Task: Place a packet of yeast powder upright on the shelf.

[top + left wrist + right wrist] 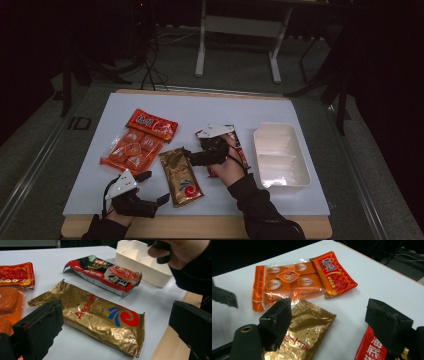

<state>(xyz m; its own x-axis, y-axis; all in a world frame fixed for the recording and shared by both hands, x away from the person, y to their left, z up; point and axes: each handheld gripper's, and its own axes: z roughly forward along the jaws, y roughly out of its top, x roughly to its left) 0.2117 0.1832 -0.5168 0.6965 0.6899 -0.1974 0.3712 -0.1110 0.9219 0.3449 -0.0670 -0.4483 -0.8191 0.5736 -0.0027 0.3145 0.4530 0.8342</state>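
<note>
High view: we hold our right gripper (192, 156) with jaws spread, nothing between them, low over the crinkled gold foil packet (181, 176) lying flat mid-bench (210, 107) (just beside a red-and-black pouch (239, 145)). Our left gripper (152, 187) rests released near the front edge, beside the orange cake pack (129, 150) and white tray (280, 155).

Bare white table (200, 107) lies open along the far edge and near-left corner, while the gold packet (181, 176), red packet (105, 273) and white tray (280, 155) crowd the middle and right, narrow gaps between them.
</note>
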